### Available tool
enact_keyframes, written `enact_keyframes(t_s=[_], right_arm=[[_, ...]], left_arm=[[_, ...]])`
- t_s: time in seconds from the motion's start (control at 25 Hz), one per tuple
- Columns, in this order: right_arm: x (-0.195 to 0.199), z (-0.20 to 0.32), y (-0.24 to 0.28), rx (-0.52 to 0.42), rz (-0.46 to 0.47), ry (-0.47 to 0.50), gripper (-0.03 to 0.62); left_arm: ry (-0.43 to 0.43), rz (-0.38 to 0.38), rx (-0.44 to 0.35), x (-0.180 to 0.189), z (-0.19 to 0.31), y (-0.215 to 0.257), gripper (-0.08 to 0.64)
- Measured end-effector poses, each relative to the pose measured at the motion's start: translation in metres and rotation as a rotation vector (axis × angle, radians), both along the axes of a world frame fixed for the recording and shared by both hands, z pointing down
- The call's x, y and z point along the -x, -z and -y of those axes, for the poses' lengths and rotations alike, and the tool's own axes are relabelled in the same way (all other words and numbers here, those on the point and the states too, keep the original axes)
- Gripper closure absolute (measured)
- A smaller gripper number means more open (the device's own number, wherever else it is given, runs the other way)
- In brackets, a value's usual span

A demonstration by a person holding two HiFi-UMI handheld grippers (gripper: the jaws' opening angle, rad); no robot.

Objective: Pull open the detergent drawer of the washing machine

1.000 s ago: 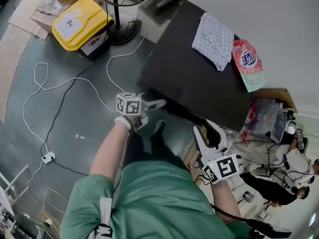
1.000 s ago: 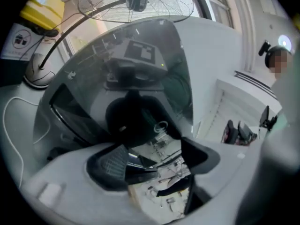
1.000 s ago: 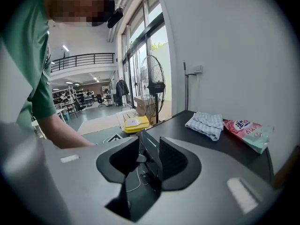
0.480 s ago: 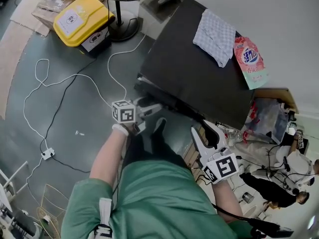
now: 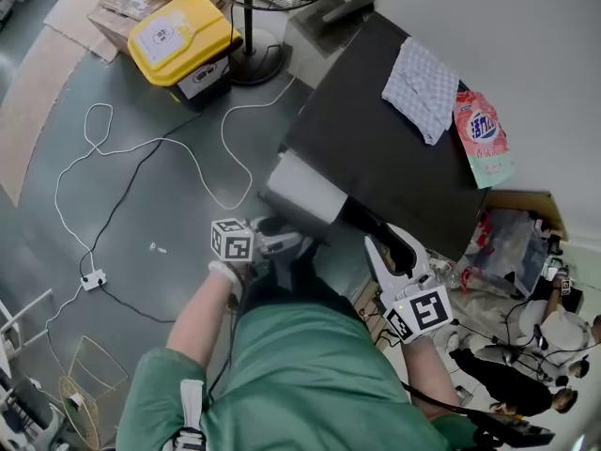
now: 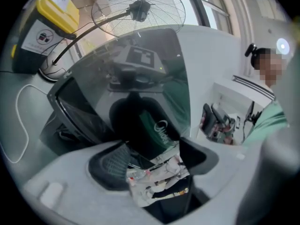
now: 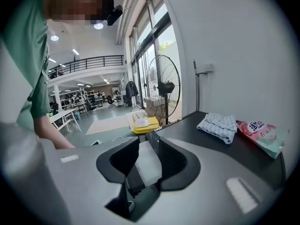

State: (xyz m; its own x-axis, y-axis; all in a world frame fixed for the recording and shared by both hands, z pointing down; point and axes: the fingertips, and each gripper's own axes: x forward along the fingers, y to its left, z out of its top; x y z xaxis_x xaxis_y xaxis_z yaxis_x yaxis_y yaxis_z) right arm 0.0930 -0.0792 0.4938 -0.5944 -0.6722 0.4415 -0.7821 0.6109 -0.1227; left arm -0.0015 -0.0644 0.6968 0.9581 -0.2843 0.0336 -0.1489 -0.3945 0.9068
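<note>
One dark-topped washing machine (image 5: pixel 394 167) is standing against the pale wall. Its detergent drawer (image 5: pixel 305 191) is sitting pulled well out from the machine's front, pale top face showing. A checked cloth (image 5: pixel 423 87) and a pink detergent pouch (image 5: pixel 485 139) are lying side by side on the machine's top, near the wall. The left gripper (image 5: pixel 286 244) is pointing level at the drawer's dark front. Its jaws are standing wide and have just been opening, with that front panel lying just beyond them and no pad visibly pressing on it. The right gripper (image 5: pixel 392 252) is hanging beside the drawer, apart from it, tilting downward, its jaws parted moderately and gripping nothing.
</note>
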Motion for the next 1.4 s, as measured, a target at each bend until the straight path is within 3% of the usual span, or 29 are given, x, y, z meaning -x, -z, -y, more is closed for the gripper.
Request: enact_keyframes(t_s=[0.52, 0.76, 0.88, 0.96, 1.16, 1.28, 1.4], right_arm=[[0.031, 0.014, 0.006, -0.005, 0.023, 0.120, 0.472], [0.034, 0.020, 0.011, -0.022, 0.030, 0.140, 0.472], [0.031, 0.025, 0.014, -0.036, 0.041, 0.136, 0.472], [0.030, 0.028, 0.018, -0.048, 0.052, 0.129, 0.472], [0.026, 0.039, 0.028, -0.081, 0.068, 0.099, 0.472], [0.020, 0.045, 0.036, -0.102, 0.078, 0.070, 0.472], [0.017, 0.049, 0.048, -0.131, 0.087, 0.052, 0.472]], left_arm=[[0.044, 0.044, 0.003, 0.024, -0.041, 0.001, 0.227], [-0.011, 0.197, -0.006, 0.028, -0.068, -0.009, 0.235], [0.007, 0.259, -0.017, 0.042, -0.076, -0.001, 0.243], [0.038, 0.313, -0.053, 0.057, -0.073, 0.015, 0.252], [0.164, 0.400, -0.230, 0.086, -0.035, 0.098, 0.268], [0.266, 0.441, -0.324, 0.089, -0.004, 0.147, 0.285], [0.322, 0.544, -0.425, 0.084, 0.022, 0.184, 0.313]])
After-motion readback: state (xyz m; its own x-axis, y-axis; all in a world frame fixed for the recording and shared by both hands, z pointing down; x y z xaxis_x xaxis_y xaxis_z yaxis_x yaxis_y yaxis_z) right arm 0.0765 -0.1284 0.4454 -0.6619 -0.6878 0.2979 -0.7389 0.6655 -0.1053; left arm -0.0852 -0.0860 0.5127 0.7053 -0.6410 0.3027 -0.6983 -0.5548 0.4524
